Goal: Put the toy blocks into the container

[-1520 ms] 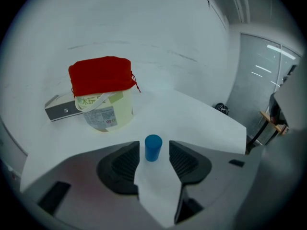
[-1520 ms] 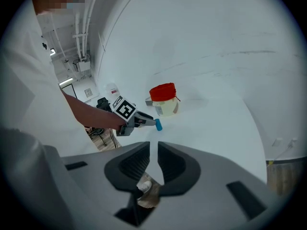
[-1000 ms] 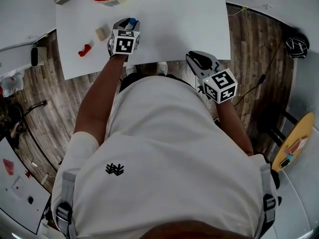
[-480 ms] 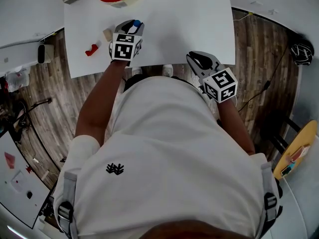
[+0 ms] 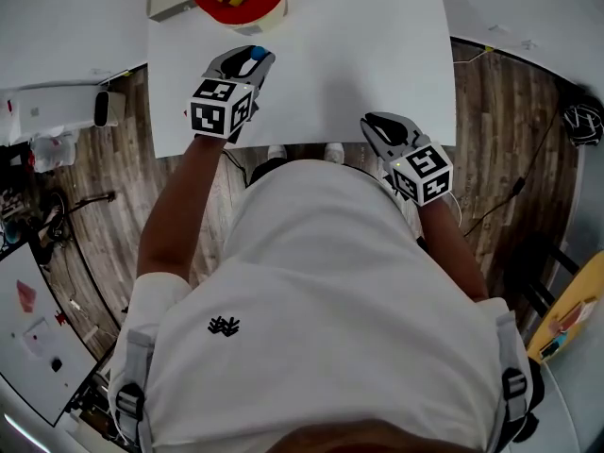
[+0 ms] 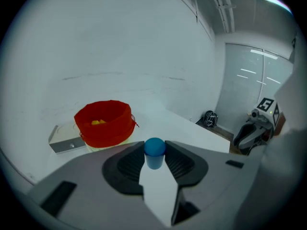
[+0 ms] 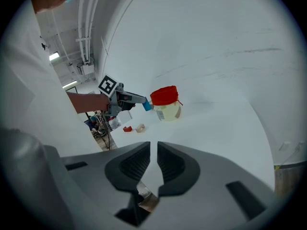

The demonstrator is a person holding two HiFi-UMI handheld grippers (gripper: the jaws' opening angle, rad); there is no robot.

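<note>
lab: white table [image 5: 377, 45], loose floor cables [image 5: 517, 185]

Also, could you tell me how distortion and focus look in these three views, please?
Head view: fisheye bows the edges of the white table. Left gripper view: dark vignetted corners, yet the blue block and red container are crisp. Right gripper view: same dark corners, the pipes curve.

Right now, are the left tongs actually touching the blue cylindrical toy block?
Touching. The left gripper view shows the left tongs closed on the blue cylindrical toy block, with a pad pressed against each side and no gap.
</note>
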